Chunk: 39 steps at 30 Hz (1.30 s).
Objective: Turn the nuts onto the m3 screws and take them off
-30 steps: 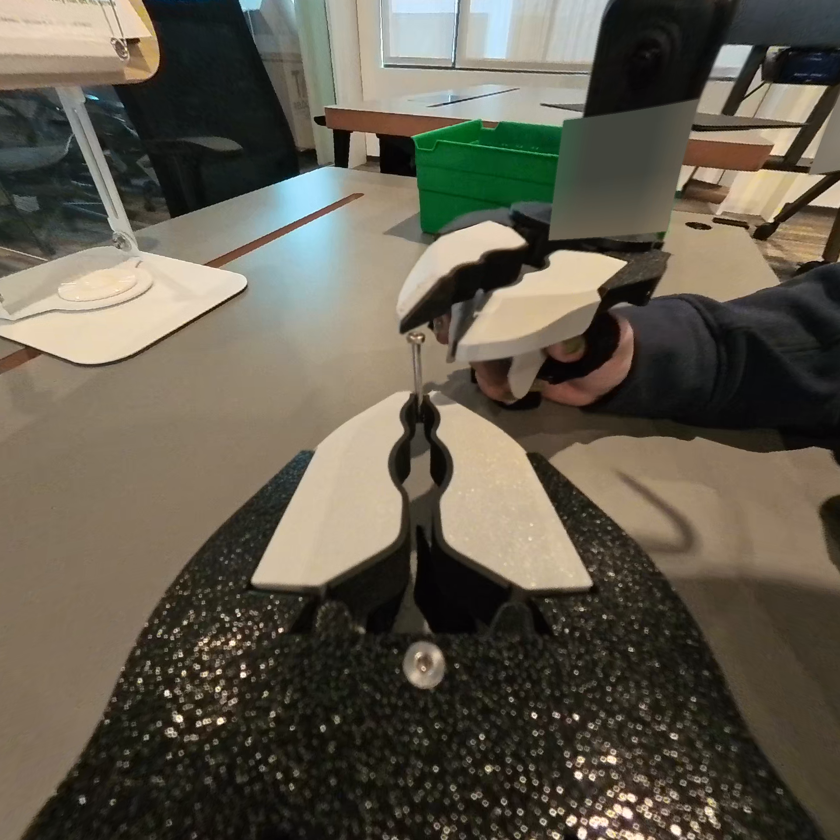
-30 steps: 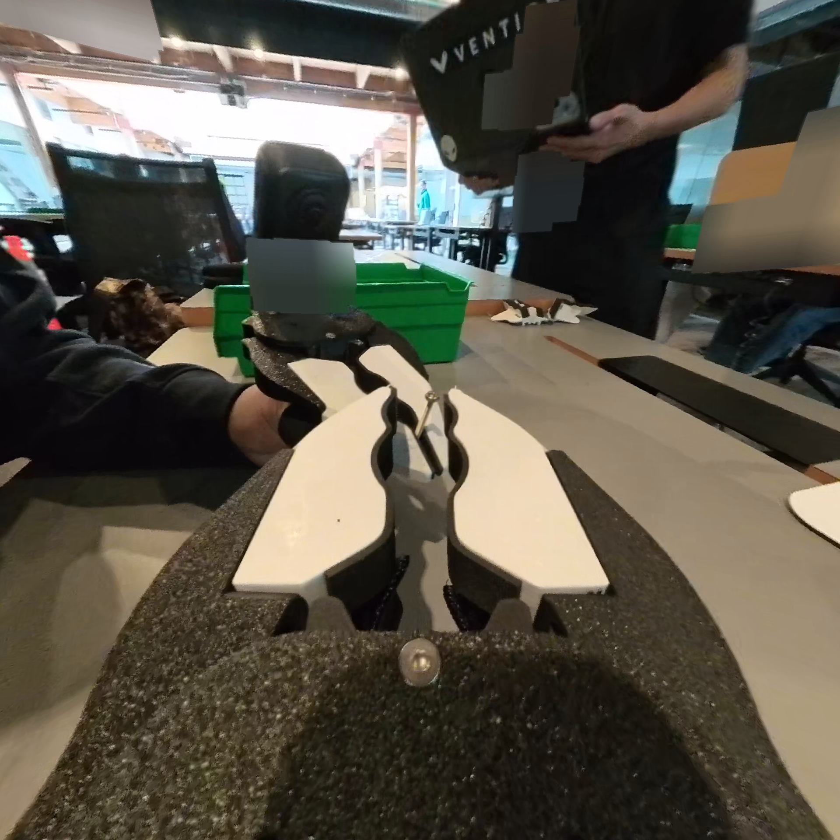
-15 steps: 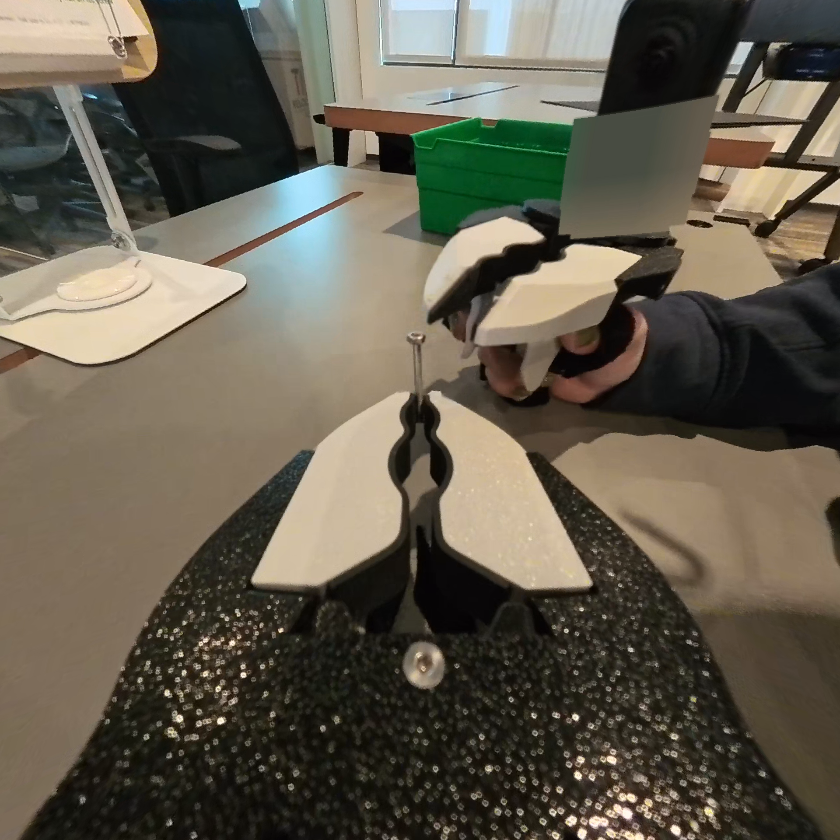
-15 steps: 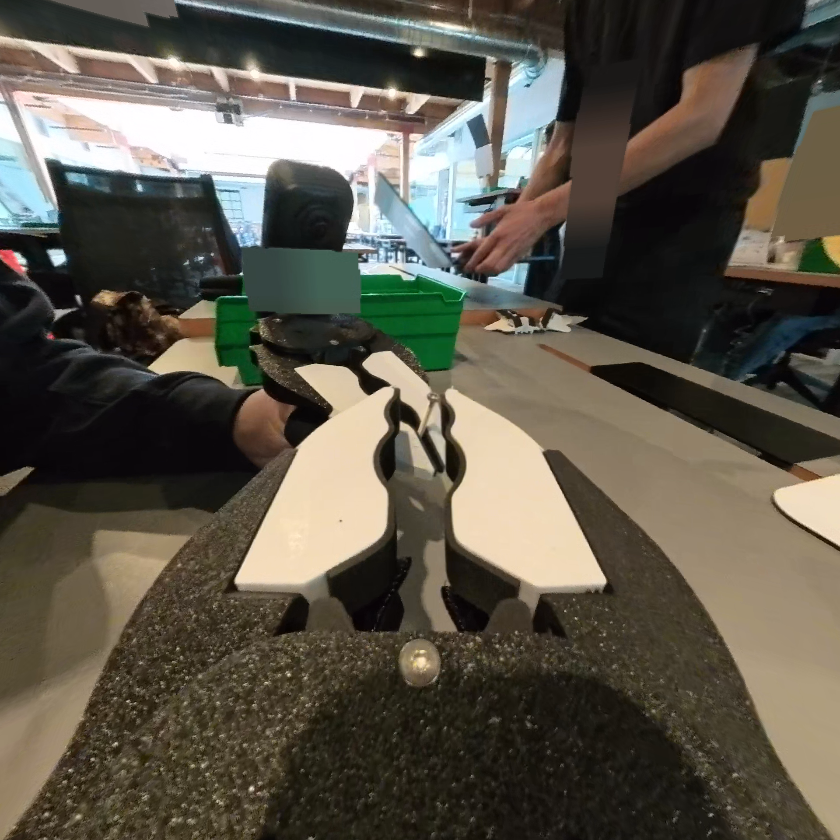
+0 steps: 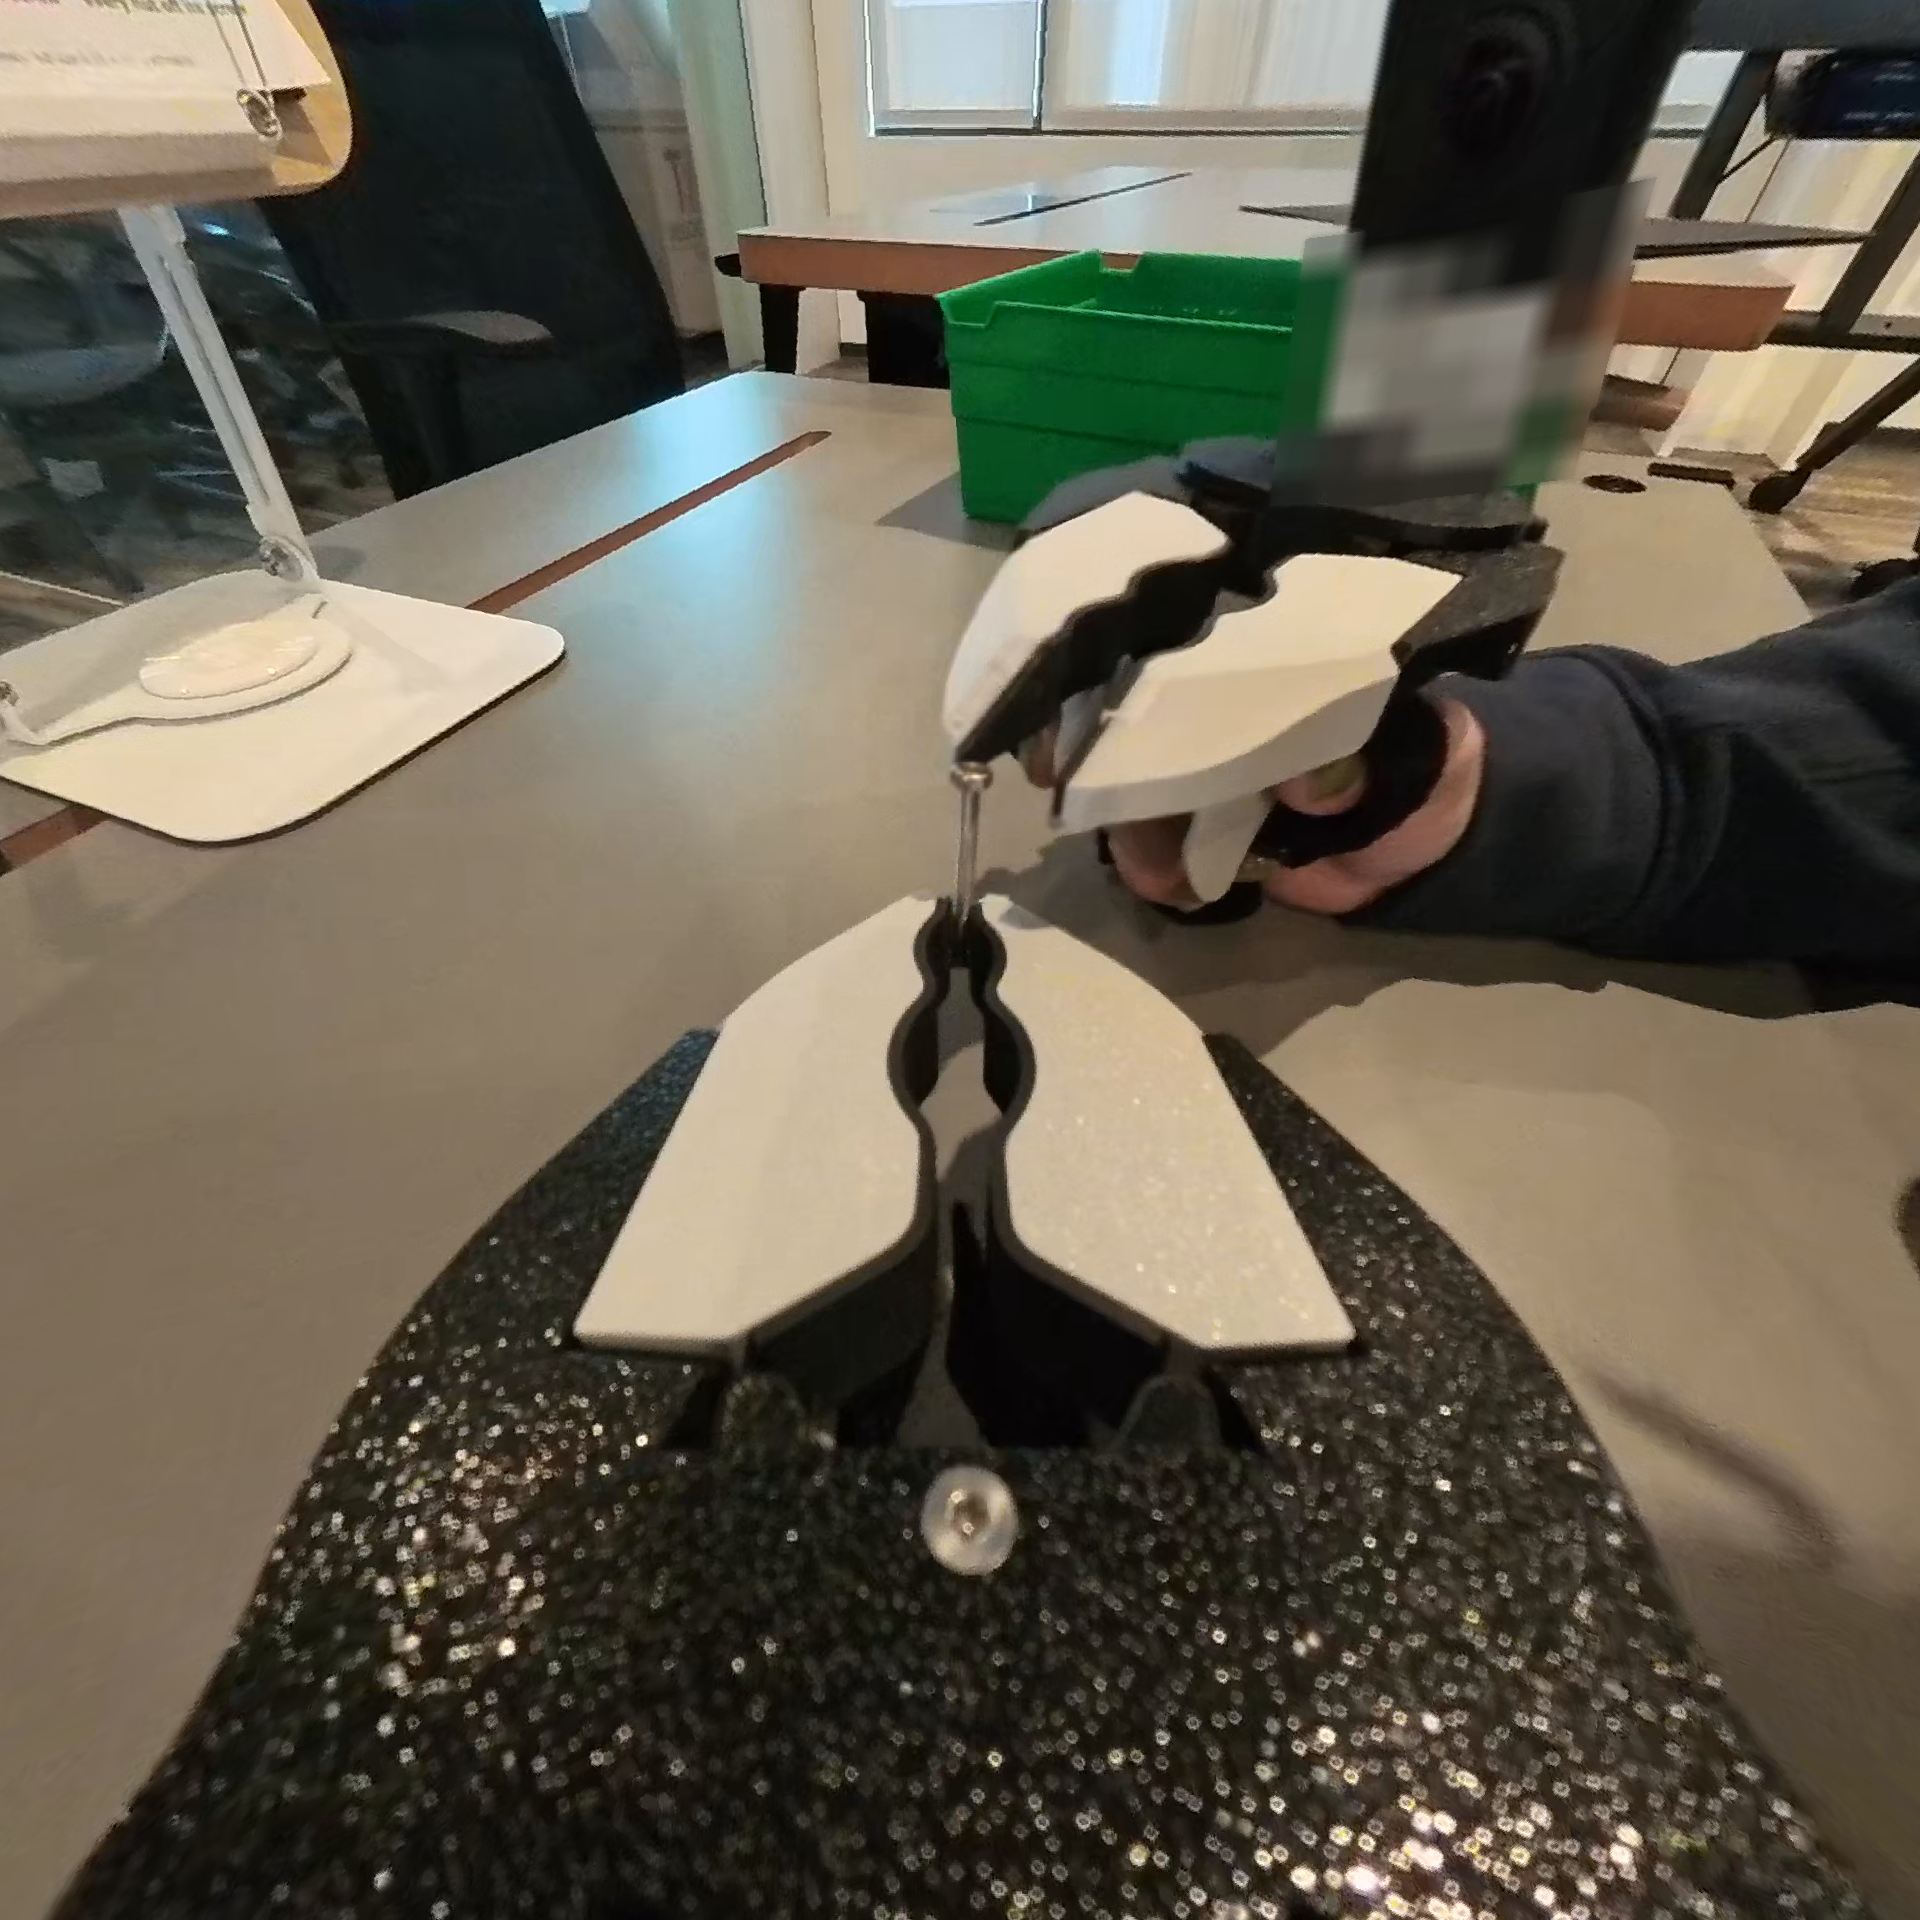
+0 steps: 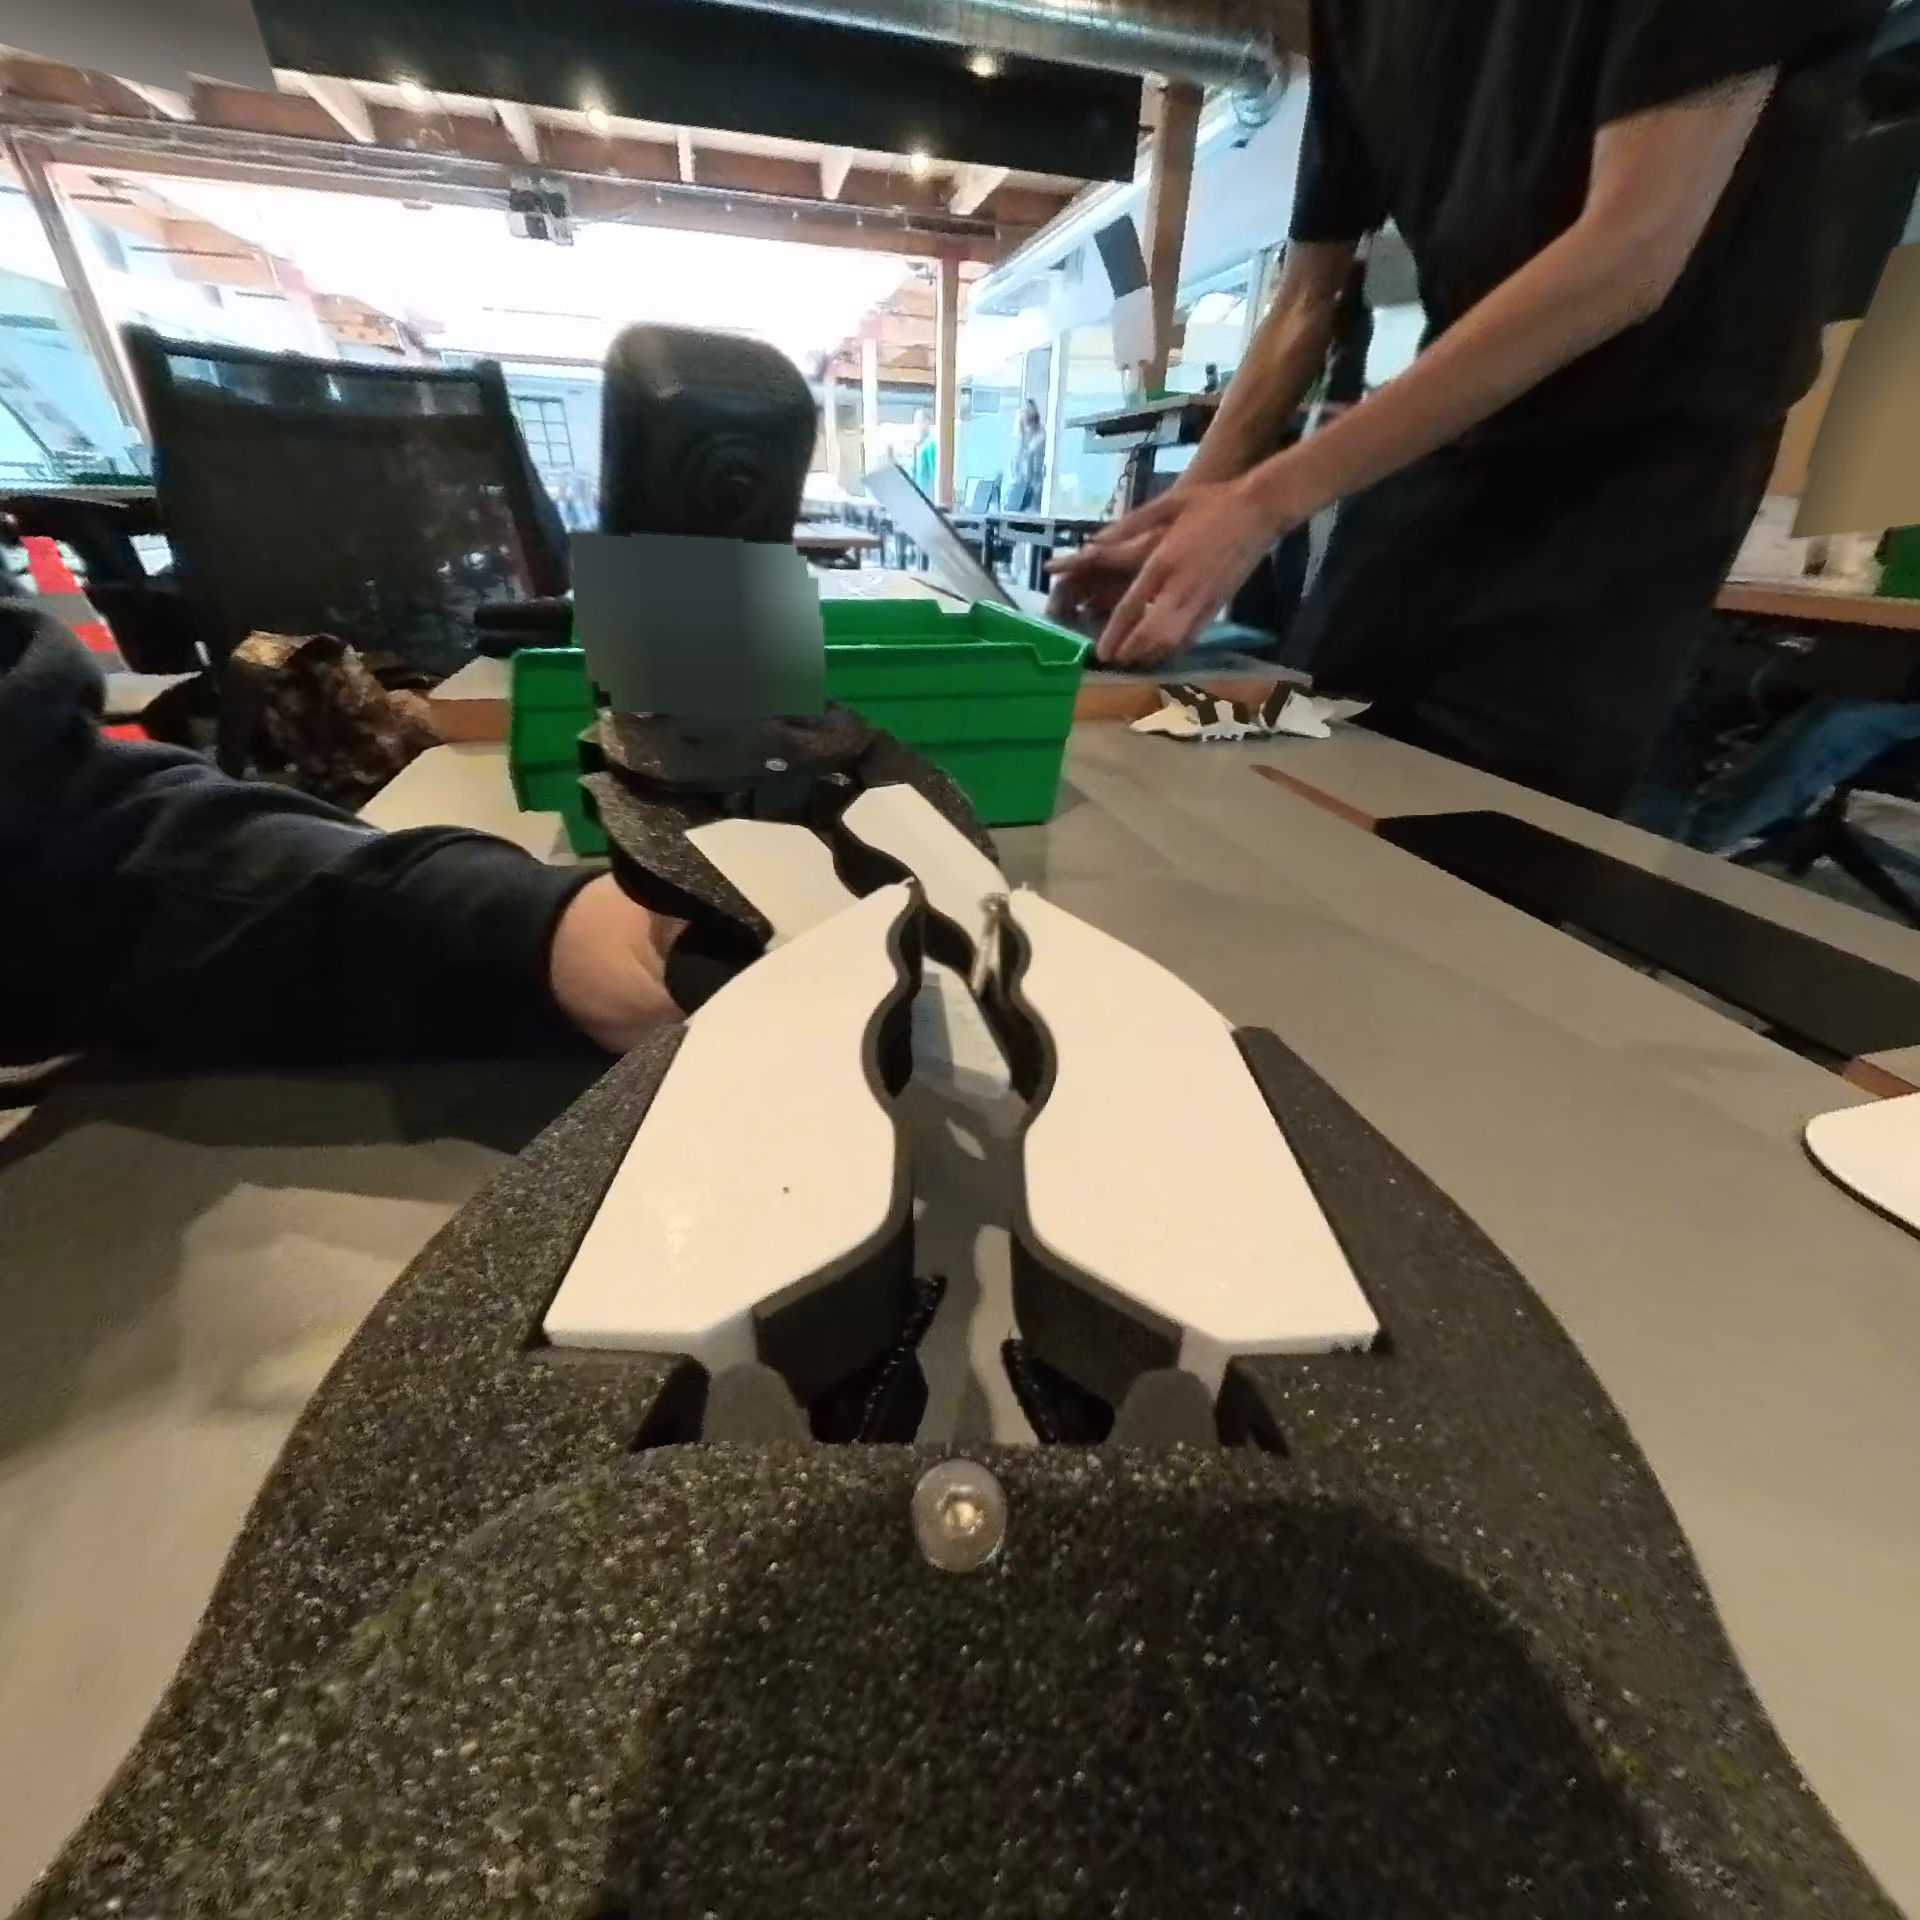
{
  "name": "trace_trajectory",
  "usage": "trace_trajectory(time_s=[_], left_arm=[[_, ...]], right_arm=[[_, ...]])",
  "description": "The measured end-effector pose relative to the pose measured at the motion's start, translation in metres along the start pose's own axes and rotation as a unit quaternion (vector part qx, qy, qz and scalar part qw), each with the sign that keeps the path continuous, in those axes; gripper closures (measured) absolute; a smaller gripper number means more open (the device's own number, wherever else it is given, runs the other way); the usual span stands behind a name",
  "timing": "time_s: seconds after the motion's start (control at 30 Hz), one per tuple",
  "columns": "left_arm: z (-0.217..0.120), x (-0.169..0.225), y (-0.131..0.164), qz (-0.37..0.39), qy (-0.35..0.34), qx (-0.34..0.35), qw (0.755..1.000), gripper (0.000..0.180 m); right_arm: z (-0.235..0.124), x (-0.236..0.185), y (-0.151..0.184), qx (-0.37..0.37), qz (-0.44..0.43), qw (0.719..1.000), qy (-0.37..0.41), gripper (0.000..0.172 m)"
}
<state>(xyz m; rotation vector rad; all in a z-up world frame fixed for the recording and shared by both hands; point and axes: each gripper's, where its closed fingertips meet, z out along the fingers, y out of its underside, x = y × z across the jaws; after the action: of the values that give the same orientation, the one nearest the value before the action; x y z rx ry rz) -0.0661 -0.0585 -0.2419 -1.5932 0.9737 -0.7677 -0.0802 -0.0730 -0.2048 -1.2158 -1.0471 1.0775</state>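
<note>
The screw (image 5: 969, 836) is a thin silver metal pin with a small round head on top. It stands nearly upright, with its lower end pinched between the 2 closed tips of the left gripper (image 5: 961, 914). The head touches, or almost touches, the dark tip of the right gripper (image 5: 1013, 764), just above it. In the right wrist view the screw (image 6: 992, 940) leans close beside 1 finger.
</note>
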Motion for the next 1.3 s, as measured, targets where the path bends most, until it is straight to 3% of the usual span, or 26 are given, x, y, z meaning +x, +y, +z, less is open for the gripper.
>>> trace_trajectory(time_s=[0.2, 0.37, 0.5, 0.63, 0.83, 0.97, 1.13, 1.3], left_arm=[[0.0, 0.0, 0.0, 0.001, -0.001, 0.001, 1.0, 0.178], [-0.003, -0.002, -0.002, -0.006, -0.004, 0.007, 1.0, 0.178], [-0.005, -0.003, -0.001, -0.006, -0.004, 0.009, 1.0, 0.178], [-0.007, -0.006, -0.002, -0.011, -0.007, 0.012, 1.0, 0.178], [-0.007, -0.004, -0.001, -0.008, 0.0, 0.007, 1.0, 0.178], [-0.008, -0.004, -0.002, -0.011, 0.001, 0.012, 1.0, 0.178], [-0.007, -0.004, -0.001, -0.01, 0.001, 0.009, 1.0, 0.178], [-0.008, -0.004, -0.002, -0.012, 0.001, 0.011, 1.0, 0.178]], right_arm=[[0.006, 0.006, 0.003, -0.009, 0.002, 1.0, 0.009, 0.153], [-0.006, 0.0, -0.004, 0.015, -0.007, 1.0, 0.02, 0.159], [0.008, 0.006, 0.002, -0.004, -0.004, 1.0, 0.016, 0.154], [0.006, -0.005, 0.002, -0.008, -0.012, 1.0, 0.0, 0.16], [0.012, 0.003, 0.003, -0.009, -0.01, 1.0, 0.011, 0.153], [0.007, -0.005, 0.001, -0.003, -0.014, 1.0, 0.004, 0.16], [0.011, 0.006, 0.002, -0.004, -0.009, 1.0, 0.024, 0.15], [0.005, -0.003, 0.0, 0.003, -0.01, 1.0, 0.011, 0.161]])
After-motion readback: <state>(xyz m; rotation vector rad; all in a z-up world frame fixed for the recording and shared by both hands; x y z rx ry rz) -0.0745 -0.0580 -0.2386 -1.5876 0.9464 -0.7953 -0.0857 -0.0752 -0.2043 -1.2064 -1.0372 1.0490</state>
